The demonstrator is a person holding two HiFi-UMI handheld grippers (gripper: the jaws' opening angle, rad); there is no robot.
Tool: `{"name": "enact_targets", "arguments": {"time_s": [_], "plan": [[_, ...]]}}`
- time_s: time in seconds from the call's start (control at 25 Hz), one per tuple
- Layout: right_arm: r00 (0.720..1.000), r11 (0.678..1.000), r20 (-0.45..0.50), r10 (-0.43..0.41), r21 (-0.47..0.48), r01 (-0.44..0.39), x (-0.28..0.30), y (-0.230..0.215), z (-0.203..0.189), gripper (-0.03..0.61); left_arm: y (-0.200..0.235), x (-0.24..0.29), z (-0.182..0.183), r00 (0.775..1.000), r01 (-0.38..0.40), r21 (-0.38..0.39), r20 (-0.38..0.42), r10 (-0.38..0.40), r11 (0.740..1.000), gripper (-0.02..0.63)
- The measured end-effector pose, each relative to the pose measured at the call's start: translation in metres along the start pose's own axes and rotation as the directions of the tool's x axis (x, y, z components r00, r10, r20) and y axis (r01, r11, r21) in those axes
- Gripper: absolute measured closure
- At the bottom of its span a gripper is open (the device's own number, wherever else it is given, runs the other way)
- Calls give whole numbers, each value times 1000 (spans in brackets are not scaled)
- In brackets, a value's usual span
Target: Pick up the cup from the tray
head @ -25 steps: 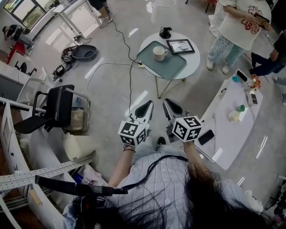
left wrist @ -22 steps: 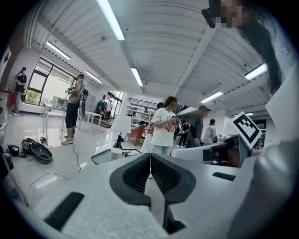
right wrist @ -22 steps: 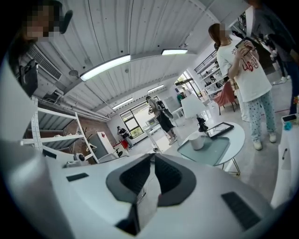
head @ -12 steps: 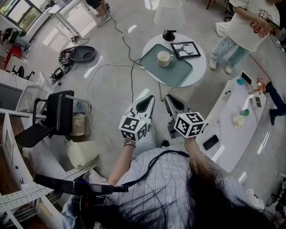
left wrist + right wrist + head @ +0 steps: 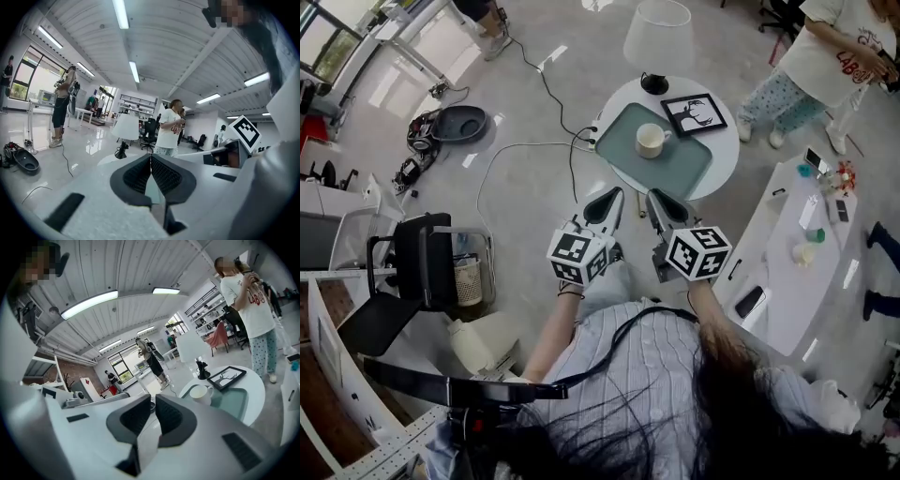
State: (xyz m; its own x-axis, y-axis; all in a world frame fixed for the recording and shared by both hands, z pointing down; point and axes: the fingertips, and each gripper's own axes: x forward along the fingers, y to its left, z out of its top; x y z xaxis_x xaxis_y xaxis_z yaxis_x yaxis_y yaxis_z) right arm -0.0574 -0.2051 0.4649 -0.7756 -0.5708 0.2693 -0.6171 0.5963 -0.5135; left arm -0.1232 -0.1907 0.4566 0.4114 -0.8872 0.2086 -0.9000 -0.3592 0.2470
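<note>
While I hold both claws out in front of me, my left claw [image 5: 614,194] is pressed together, and there is nothing in it. My right claw [image 5: 653,195] is pressed together too, and it is empty as well. The two claws sit side by side, near each other but not touching.

The cup [image 5: 651,140] is out ahead of my right claw, past its tips, and no claw touches it. It is white and stands upright, with its handle pointing to the right. It sits on the green tray [image 5: 680,171], near the far end from my claws. The near edge of the tray is just ahead of my claw tips.

The tray lies on a round white table [image 5: 727,150]. Past the tray, farther from my claws, a black picture frame [image 5: 694,113] lies flat on that table. A lamp [image 5: 657,33] with a white shade stands there too. A long white table [image 5: 787,272] is off to the right of my right claw.
</note>
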Motion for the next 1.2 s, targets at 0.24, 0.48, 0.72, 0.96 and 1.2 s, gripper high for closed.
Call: {"name": "enact_targets", "arguments": {"time_s": [0.24,0.48,0.72,0.96,1.2], "plan": [[998,998,14,-63,27,63,36,-11,11,531,32,25,7,998,63,-4,-29,-64,998,600],[993,992,37,-111,67,108,58,-16,18,531,55,41,15,992,123,-8,-37,-124,992,600],[987,986,25,-156,60,154,66,-22,14,531,70,52,9,985,161,-41,-56,-163,986,600],[979,978,9,-205,45,204,58,-40,10,531,67,62,-3,978,185,-72,-80,-191,980,600],[973,972,-20,-232,36,233,62,-62,5,529,69,69,-13,976,184,-84,-105,-192,979,600]]}}
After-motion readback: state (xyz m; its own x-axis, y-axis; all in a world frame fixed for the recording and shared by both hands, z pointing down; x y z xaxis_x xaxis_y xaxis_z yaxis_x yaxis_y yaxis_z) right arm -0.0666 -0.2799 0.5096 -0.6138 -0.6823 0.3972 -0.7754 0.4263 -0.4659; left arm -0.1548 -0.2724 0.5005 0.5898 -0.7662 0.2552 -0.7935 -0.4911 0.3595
